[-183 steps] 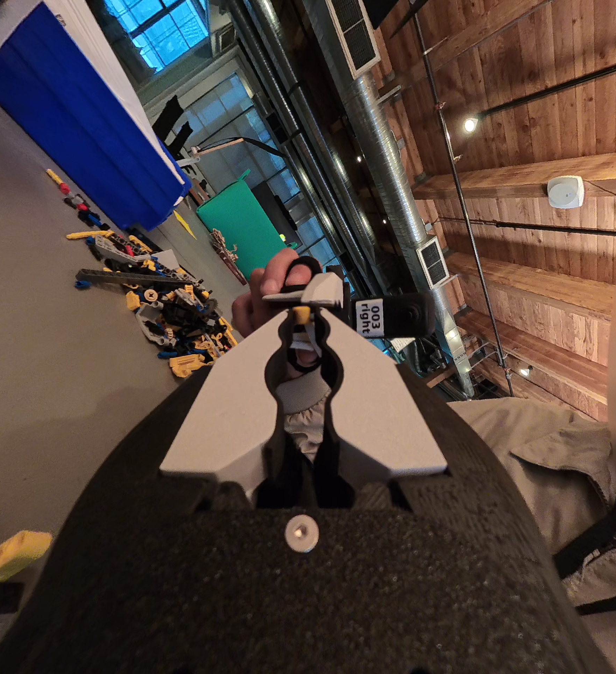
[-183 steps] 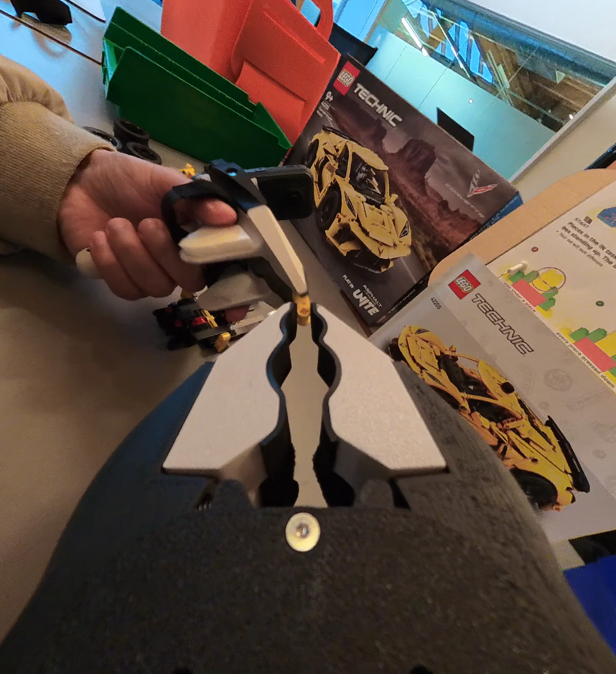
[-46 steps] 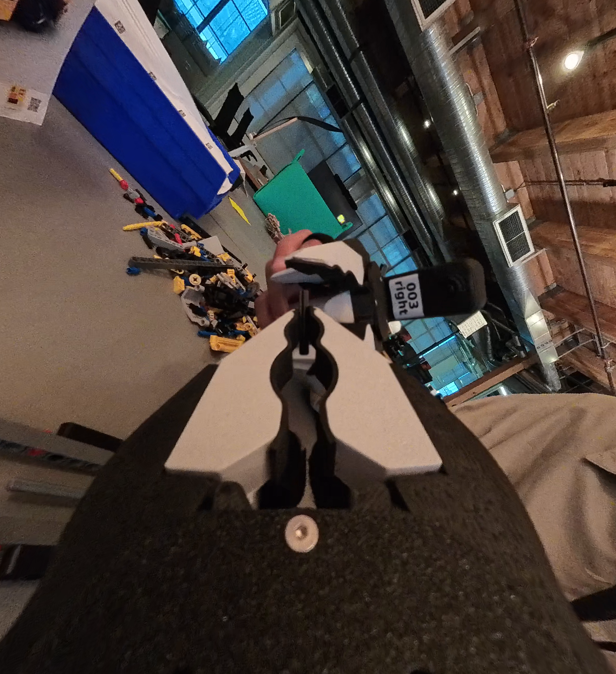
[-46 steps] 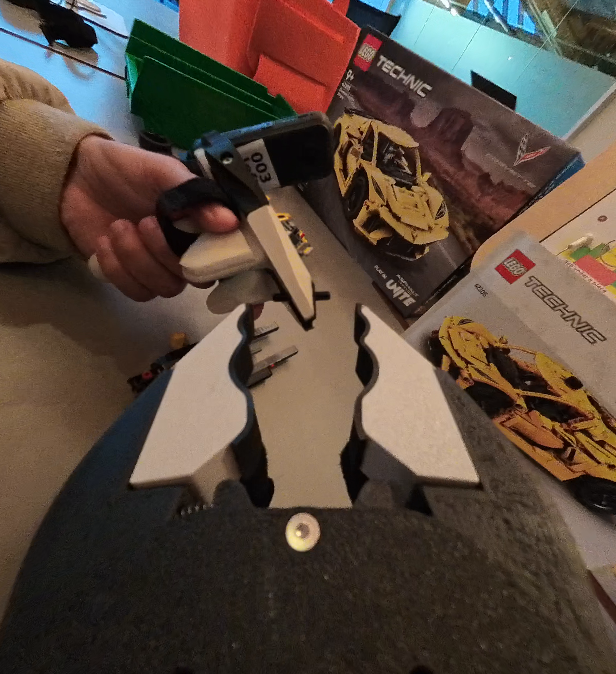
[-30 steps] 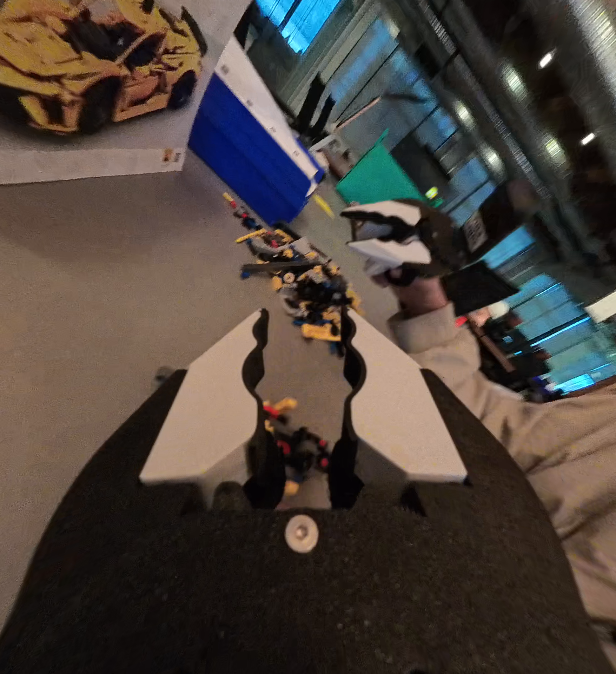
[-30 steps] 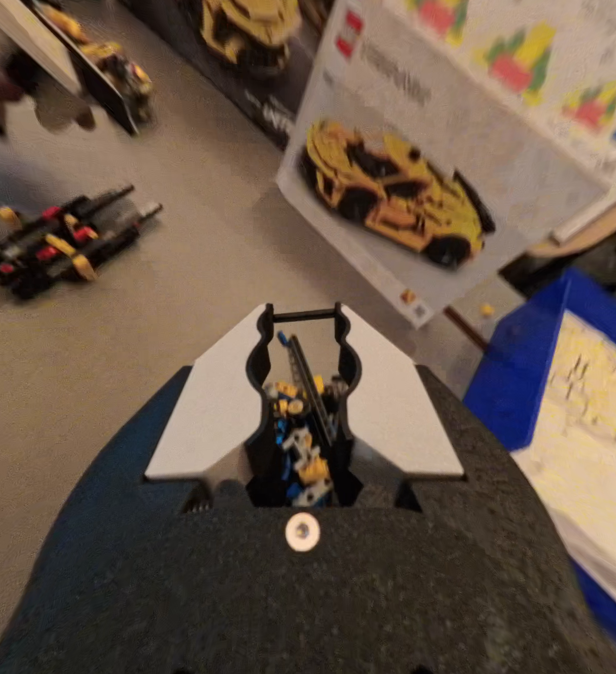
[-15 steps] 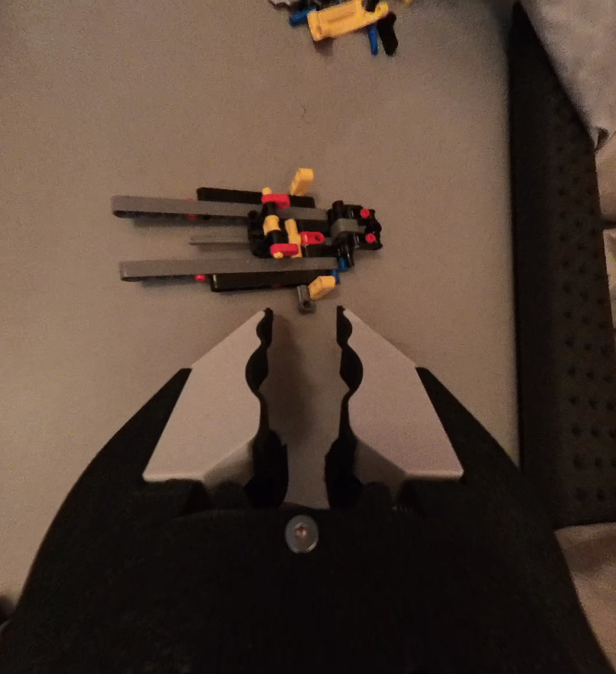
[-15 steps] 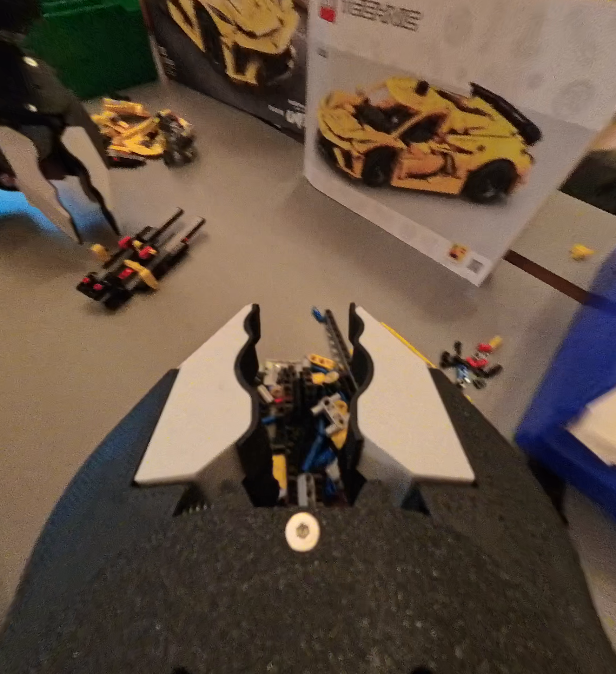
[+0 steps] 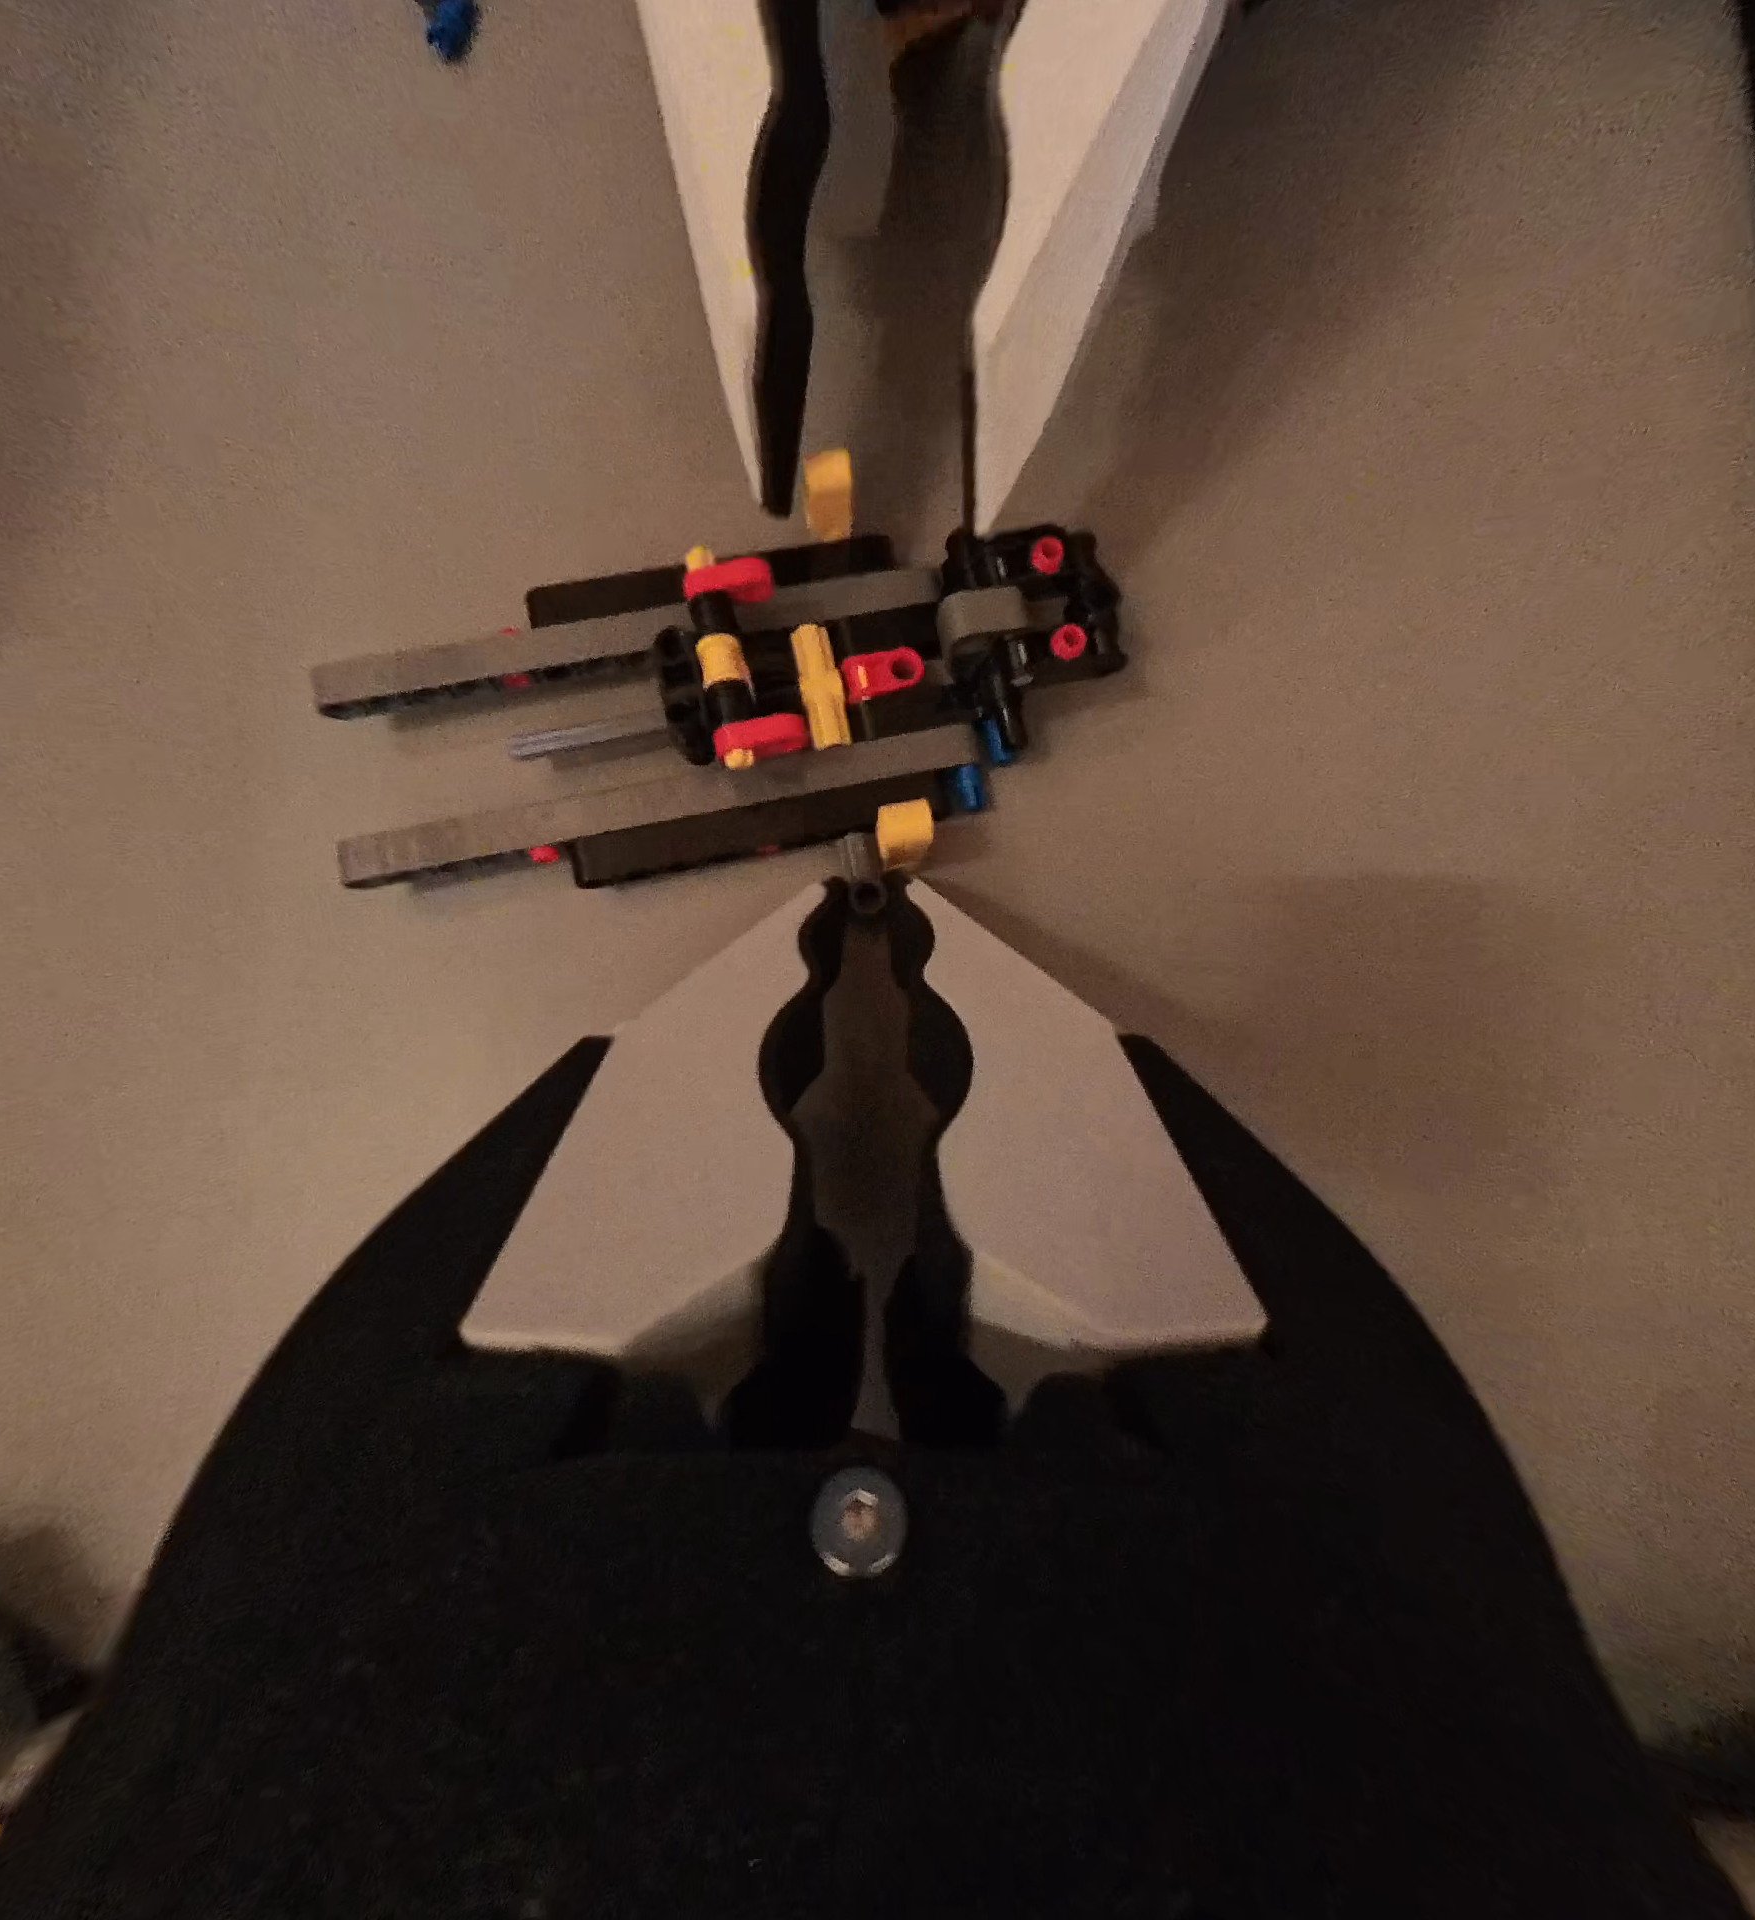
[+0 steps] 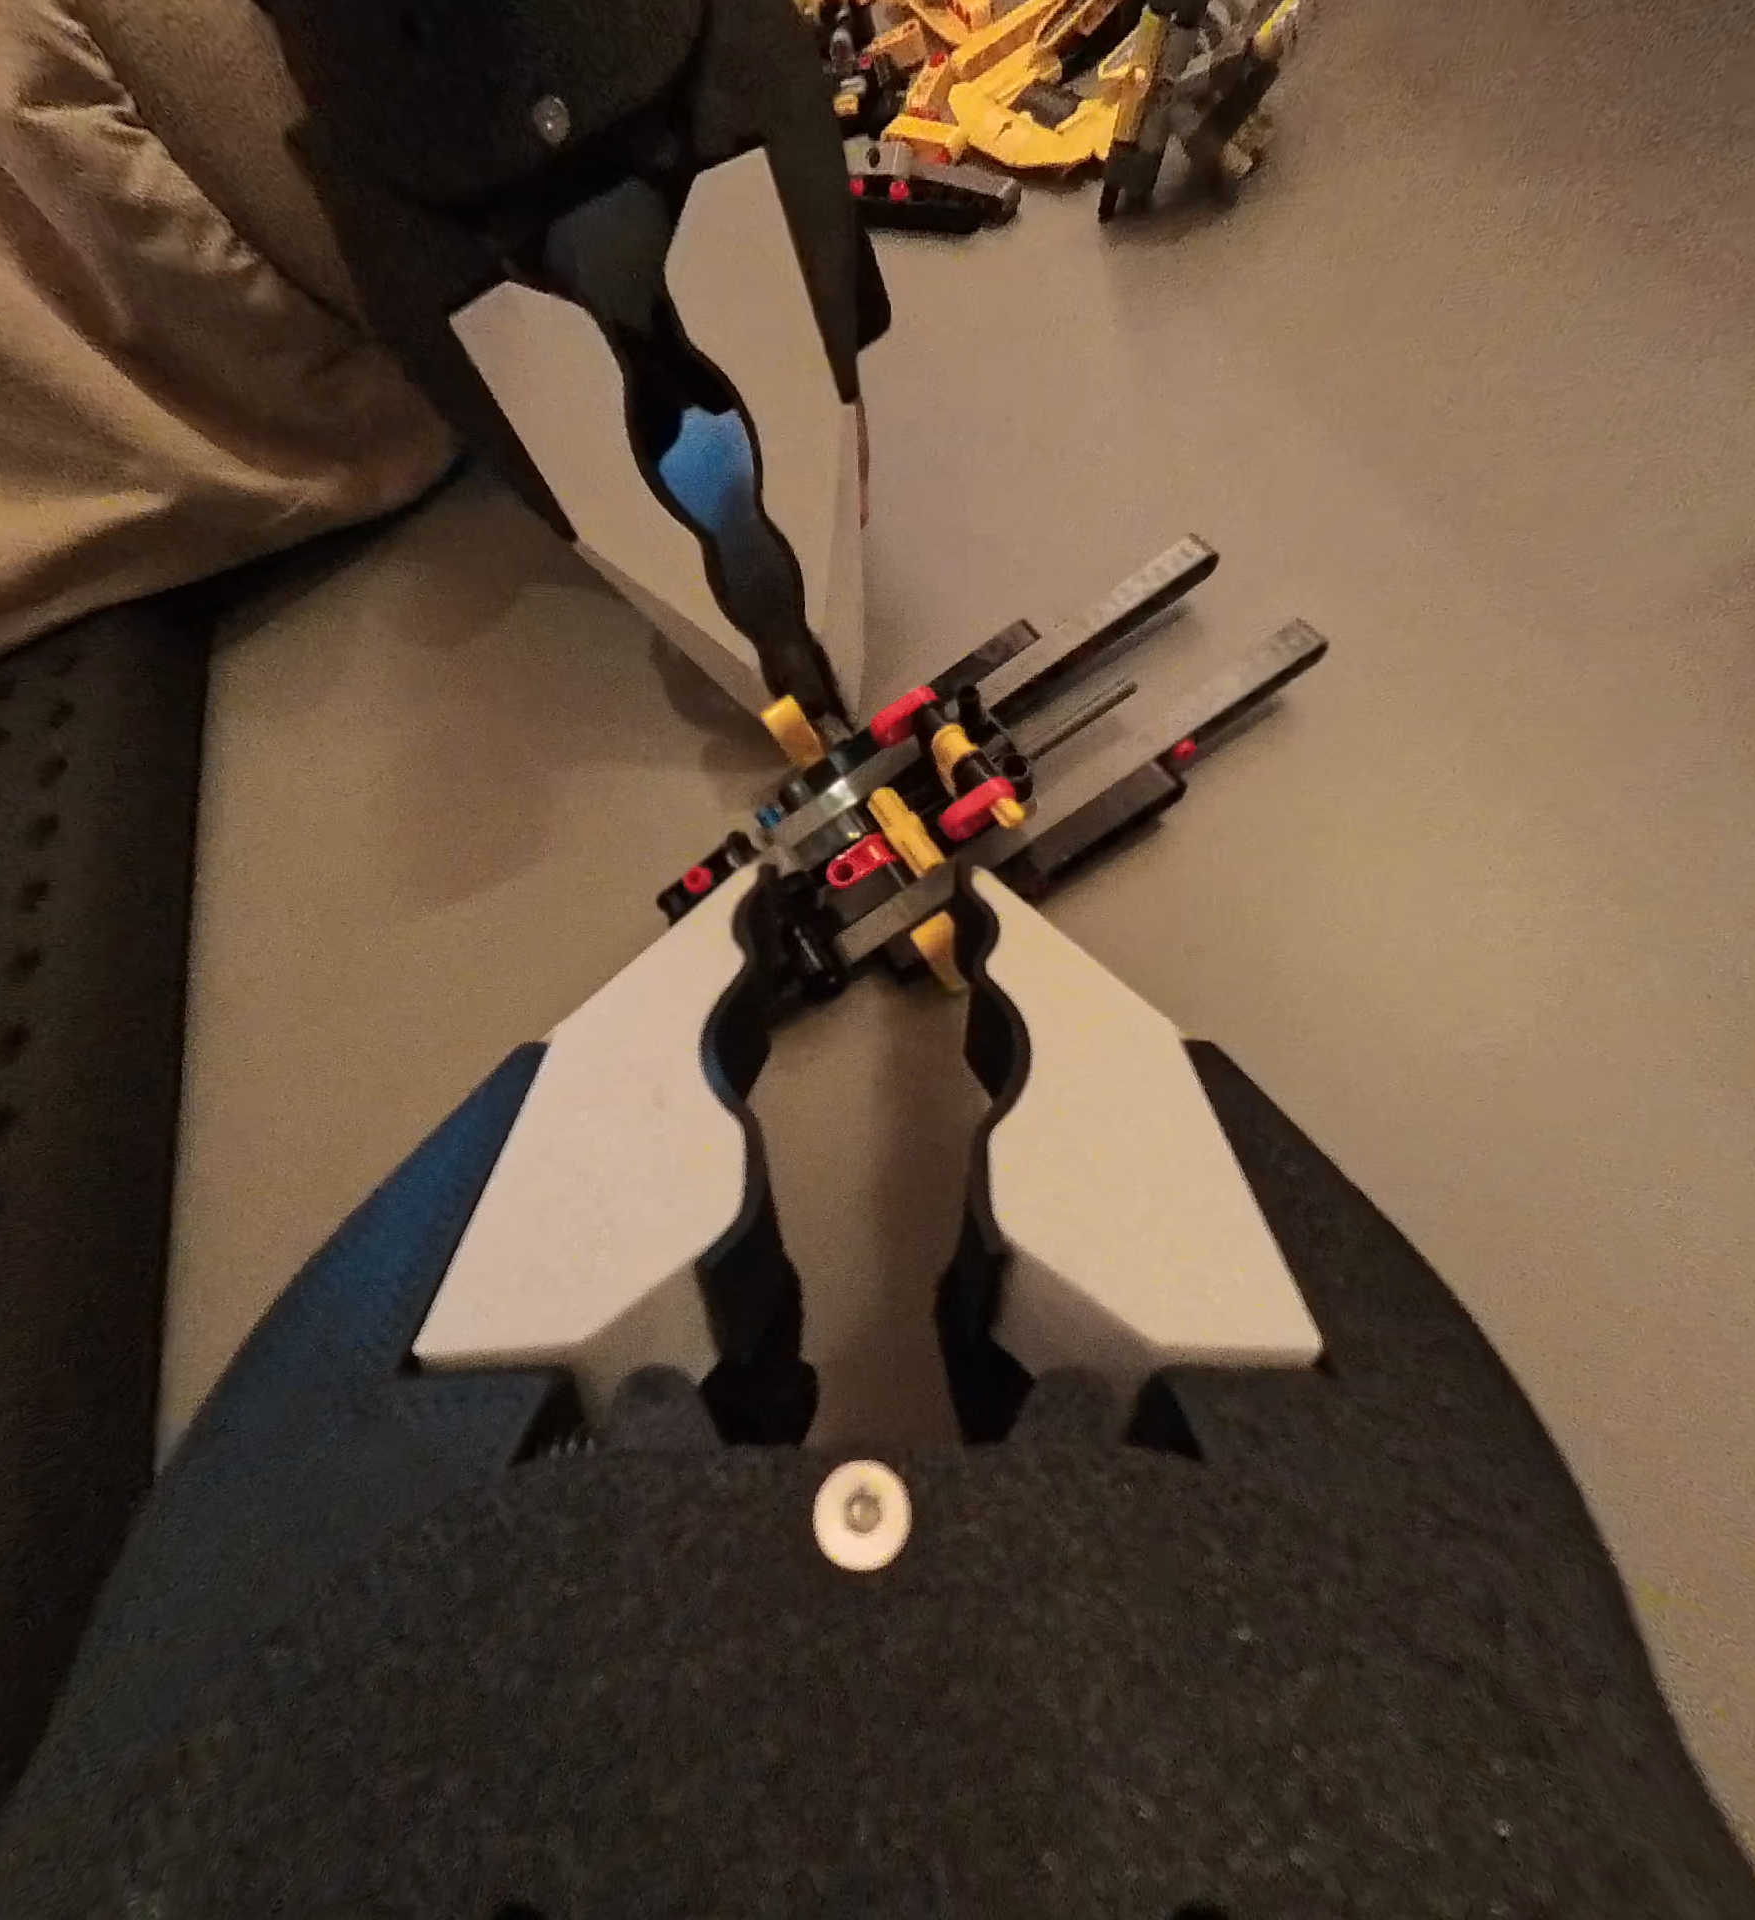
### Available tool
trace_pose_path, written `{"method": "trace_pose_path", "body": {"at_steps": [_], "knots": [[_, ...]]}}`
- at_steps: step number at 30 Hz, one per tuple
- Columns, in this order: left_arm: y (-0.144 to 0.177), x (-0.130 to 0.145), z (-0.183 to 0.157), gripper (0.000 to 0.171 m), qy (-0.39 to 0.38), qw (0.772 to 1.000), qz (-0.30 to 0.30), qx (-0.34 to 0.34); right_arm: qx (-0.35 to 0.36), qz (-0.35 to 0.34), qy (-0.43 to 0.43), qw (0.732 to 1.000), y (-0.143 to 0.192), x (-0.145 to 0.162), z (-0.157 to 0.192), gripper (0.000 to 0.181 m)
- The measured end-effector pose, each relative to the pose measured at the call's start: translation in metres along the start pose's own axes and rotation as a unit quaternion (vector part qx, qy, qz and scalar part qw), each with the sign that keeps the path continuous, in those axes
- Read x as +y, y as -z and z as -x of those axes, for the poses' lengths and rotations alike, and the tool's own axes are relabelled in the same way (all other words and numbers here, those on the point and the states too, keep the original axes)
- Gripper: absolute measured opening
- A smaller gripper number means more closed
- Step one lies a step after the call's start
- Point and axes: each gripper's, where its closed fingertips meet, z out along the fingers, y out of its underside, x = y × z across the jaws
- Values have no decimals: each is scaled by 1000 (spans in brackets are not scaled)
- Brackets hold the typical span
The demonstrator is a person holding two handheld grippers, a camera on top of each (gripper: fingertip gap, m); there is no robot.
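the small brick assembly (image 9: 727, 691) lies flat on the grey table (image 9: 1372, 727), light and apt to come apart. the left gripper (image 9: 865, 896) pinches its small grey connector (image 9: 862, 878); the right gripper (image 10: 857, 914), spread, straddles the opposite side. loose yellow bricks (image 10: 1039, 94) lie well apart.

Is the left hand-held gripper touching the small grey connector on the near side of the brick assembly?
Touching. The left wrist view shows the left hand-held gripper nearly closed, its tips pinching the small grey connector that sticks out of the brick assembly.
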Motion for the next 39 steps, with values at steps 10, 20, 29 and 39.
{"method": "trace_pose_path", "body": {"at_steps": [10,20,29,39], "knots": [[12,-46,-1,6,30,993,-113,35,11,-73,-8,997,46,-15,-20,27],[32,-65,2,6,56,978,-194,56,-78,-77,-43,993,40,-9,-2,12],[72,-61,28,6,90,961,-258,30,-21,-90,-67,994,76,-4,-30,0],[38,-86,43,6,185,949,-255,-31,173,-125,129,968,47,-66,-7,52]]}}
